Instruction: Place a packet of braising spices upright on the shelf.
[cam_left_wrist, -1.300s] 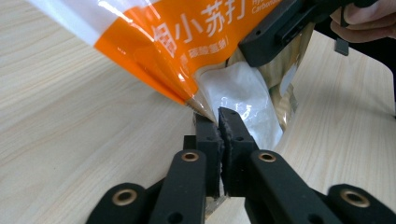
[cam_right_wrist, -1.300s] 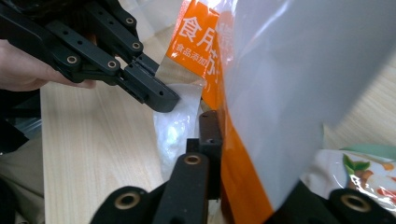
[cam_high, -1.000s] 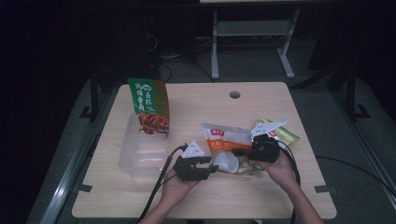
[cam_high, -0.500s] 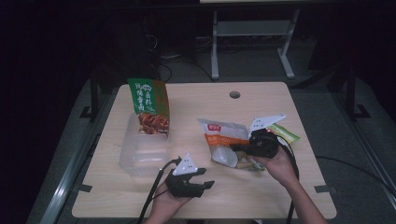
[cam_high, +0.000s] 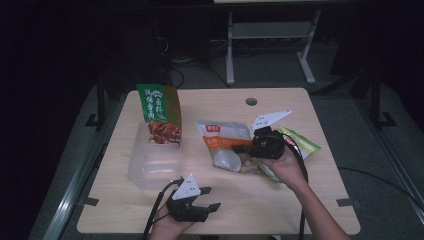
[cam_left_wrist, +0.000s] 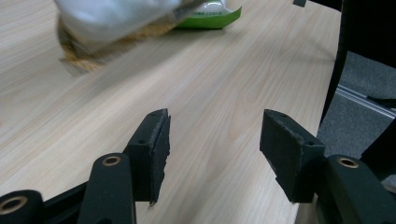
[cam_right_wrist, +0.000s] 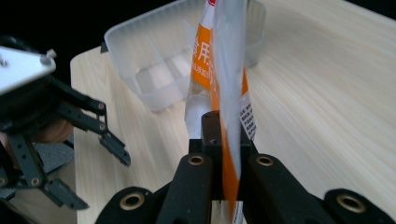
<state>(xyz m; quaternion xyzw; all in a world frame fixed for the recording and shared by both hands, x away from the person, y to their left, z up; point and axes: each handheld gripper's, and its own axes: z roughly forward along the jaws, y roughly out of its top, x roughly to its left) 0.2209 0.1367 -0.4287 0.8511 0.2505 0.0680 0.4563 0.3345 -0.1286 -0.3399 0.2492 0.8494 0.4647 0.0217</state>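
My right gripper (cam_high: 244, 148) is shut on the edge of an orange-and-white snack bag (cam_high: 225, 145) at the middle right of the table. In the right gripper view the jaws (cam_right_wrist: 222, 140) pinch that bag (cam_right_wrist: 224, 70), which stands edge-on above them. My left gripper (cam_high: 212, 198) sits near the table's front edge, open and holding nothing, its jaws pointing right. The left gripper view has its pads (cam_left_wrist: 156, 149) wide apart over bare wood, with the blurred snack bag (cam_left_wrist: 116, 23) farther off.
A clear plastic container (cam_high: 152, 165) lies at the left with a green snack bag (cam_high: 159, 112) standing in its far end. Another green packet (cam_high: 302, 145) lies under the right hand. The wooden table (cam_high: 280, 200) has a round hole (cam_high: 251, 101) near its far edge.
My left gripper has drawn back from the snack bag to the front edge and stands open. The right gripper keeps its hold and has tipped the bag up a little.
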